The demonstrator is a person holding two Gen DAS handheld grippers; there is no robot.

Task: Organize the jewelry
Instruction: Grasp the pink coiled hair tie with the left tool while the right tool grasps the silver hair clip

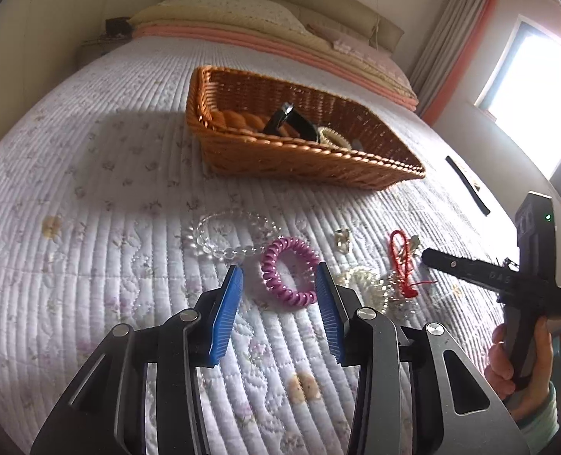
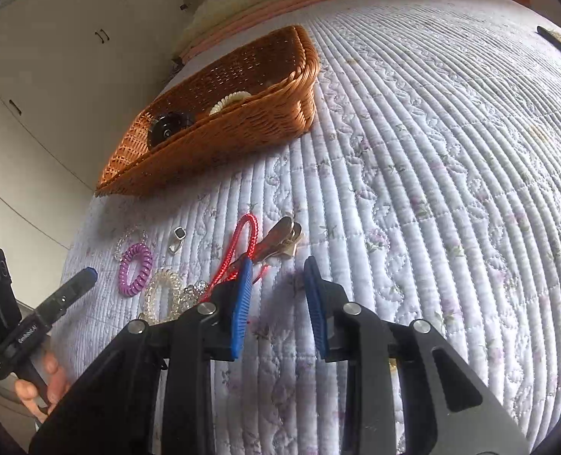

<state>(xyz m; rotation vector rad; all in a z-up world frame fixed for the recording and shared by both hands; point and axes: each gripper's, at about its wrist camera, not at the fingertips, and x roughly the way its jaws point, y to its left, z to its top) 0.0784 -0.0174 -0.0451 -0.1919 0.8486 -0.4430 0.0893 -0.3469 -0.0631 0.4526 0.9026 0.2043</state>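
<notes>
while both grippers point down at the quilt, neither has hold of anything: the left gripper (image 1: 279,276) stands part open with its blue pads either side of the purple spiral hair tie (image 1: 290,270), not pressing on it, and the right gripper (image 2: 278,271) is narrowly open over bare quilt, its left pad just beside the red cord loop (image 2: 242,246) and the metal hair clip (image 2: 284,237)

judging by how things lie, the tidying is partly done. the wicker basket (image 1: 299,159) already holds a black piece, a cream spiral tie (image 1: 333,136) and something orange. left on the quilt, near the grippers and well short of the basket, are the purple tie, a clear bead bracelet (image 1: 227,233), a clear spiral tie (image 1: 367,284), a small pendant (image 2: 179,238), the red cord and the clip. a black strip (image 1: 468,185) lies apart to the right of the basket

everything rests on a pale quilted bedspread (image 1: 90,189) with small flowers, soft and ridged. beyond are stacked pillows (image 1: 219,15), a bright window (image 1: 527,76) with a curtain, and white cupboard doors (image 2: 52,57) on the other side
</notes>
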